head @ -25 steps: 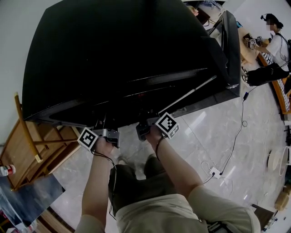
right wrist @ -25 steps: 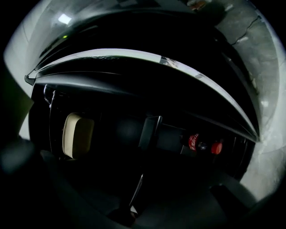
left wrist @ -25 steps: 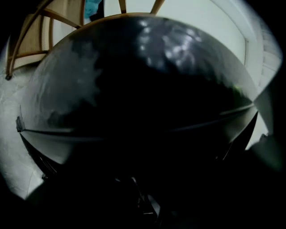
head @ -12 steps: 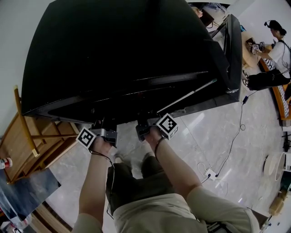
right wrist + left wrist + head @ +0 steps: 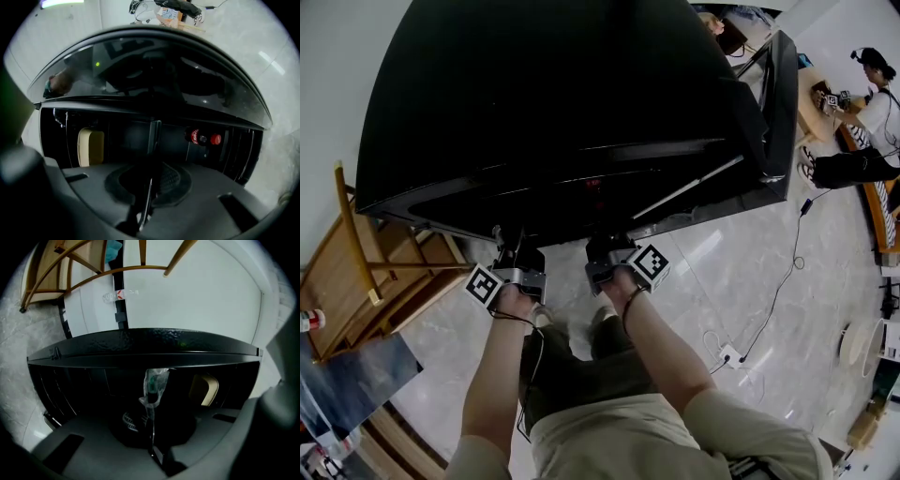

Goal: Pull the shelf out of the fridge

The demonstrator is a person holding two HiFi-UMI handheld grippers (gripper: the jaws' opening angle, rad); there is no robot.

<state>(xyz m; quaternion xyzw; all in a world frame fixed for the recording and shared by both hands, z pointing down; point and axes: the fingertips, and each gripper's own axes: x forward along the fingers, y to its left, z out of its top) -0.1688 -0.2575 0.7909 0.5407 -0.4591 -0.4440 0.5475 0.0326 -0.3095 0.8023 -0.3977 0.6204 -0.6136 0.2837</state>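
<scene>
The black fridge point(image 5: 562, 103) fills the upper head view, its front facing me. My left gripper point(image 5: 514, 255) and right gripper point(image 5: 602, 248) reach level into its dark opening, side by side. In the left gripper view a thin strip of the shelf point(image 5: 151, 401), with a bit of clear wrap on it, runs straight between the jaws, and the left gripper point(image 5: 151, 427) is shut on it. The right gripper point(image 5: 147, 187) has just been closing. It pinches a thin bar of the shelf point(image 5: 153, 136). The rest of the shelf is lost in the dark.
Inside the fridge lie a cola bottle point(image 5: 201, 137) and a pale yellow box point(image 5: 90, 146). The open fridge door point(image 5: 783, 103) stands at the right. A wooden chair point(image 5: 356, 272) is at the left, a power strip with its cable point(image 5: 731, 356) on the floor, and a person point(image 5: 877, 94) far right.
Both grippers have drawn back toward me from under the fridge's top edge, so more of their bodies shows. The head view has shifted slightly.
</scene>
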